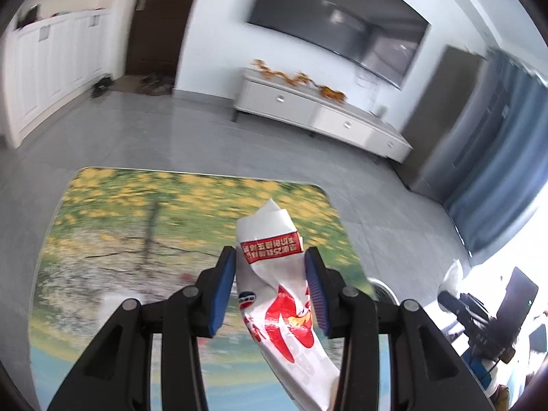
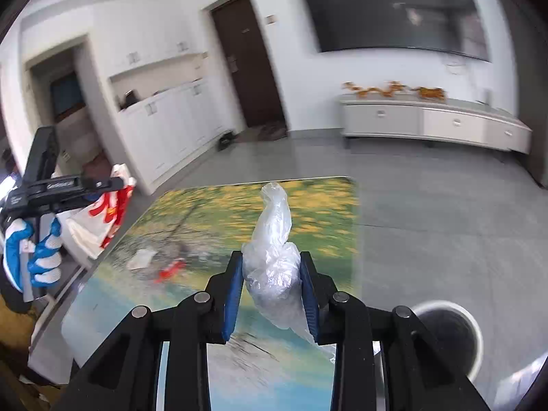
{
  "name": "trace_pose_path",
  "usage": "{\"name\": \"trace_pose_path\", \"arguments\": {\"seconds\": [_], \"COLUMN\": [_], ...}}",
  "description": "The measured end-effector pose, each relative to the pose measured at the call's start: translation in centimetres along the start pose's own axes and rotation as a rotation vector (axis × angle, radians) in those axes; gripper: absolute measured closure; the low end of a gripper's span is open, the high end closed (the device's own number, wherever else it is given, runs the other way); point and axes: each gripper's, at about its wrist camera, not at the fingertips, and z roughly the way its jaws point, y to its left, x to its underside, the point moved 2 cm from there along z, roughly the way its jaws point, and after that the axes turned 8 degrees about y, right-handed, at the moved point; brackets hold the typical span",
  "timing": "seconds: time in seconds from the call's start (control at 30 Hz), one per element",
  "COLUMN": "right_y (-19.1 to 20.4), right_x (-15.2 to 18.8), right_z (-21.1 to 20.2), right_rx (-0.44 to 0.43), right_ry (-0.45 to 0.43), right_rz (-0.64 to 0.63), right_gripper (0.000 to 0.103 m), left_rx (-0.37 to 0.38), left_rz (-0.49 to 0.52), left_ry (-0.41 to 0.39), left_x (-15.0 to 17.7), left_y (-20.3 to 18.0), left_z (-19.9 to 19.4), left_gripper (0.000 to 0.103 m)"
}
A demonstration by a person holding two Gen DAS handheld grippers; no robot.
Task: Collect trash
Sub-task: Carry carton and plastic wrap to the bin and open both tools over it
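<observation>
My left gripper (image 1: pixel 270 257) is shut on a white and red paper wrapper (image 1: pixel 274 294), held above the table with the flower-print top (image 1: pixel 137 226). My right gripper (image 2: pixel 271 259) is shut on a crumpled clear plastic bag (image 2: pixel 274 250), held above the same table (image 2: pixel 328 212). In the right wrist view the left gripper (image 2: pixel 68 186) shows at the far left with the wrapper (image 2: pixel 106 212) hanging from it. A small white scrap (image 2: pixel 141 258) and a red scrap (image 2: pixel 170 269) lie on the table. A white bin with a dark inside (image 2: pixel 448 335) stands on the floor at the lower right.
A white TV cabinet (image 1: pixel 318 116) with orange ornaments stands under a wall TV (image 1: pixel 339 20). White cupboards (image 2: pixel 171 126) and a dark door (image 2: pixel 250 65) are at the back. Grey tiled floor surrounds the table. Blue curtains (image 1: pixel 496 171) hang at the right.
</observation>
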Motion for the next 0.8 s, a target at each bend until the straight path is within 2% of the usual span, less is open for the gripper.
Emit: {"name": "trace_pose_path", "arguments": {"seconds": [0.2,0.3,0.5,0.7,0.8], "right_y": [-8.3,-12.2,-19.1,-22.8,-24.3], "right_x": [3.9,6.0,8.8,9.9,10.3], "right_z": [-2.8,-2.6,-1.7,-0.1,0.8], "right_rx": [0.095,0.124,0.149,0.148,0.148], "right_ry": [-0.037,-0.03,-0.006,0.005,0.008], "right_rz": [0.192,0.289,0.446,0.533,0.57], "right_gripper": [0.073,0.073,0.072,0.071,0.071], "left_rx": [0.051,0.083,0.111,0.098,0.085], "left_rz": [0.162,0.242,0.325,0.357,0.355], "left_ry": [0.106,0.163,0.262,0.308,0.326], "left_x": [0.2,0.6,2.2,3.7,4.4], "left_y": [-10.8,-16.9,-25.3,-30.2,-31.0], "left_z": [6.0,10.2,18.4,25.1,27.6], "left_gripper": [0.064,0.064,0.064,0.064,0.064]}}
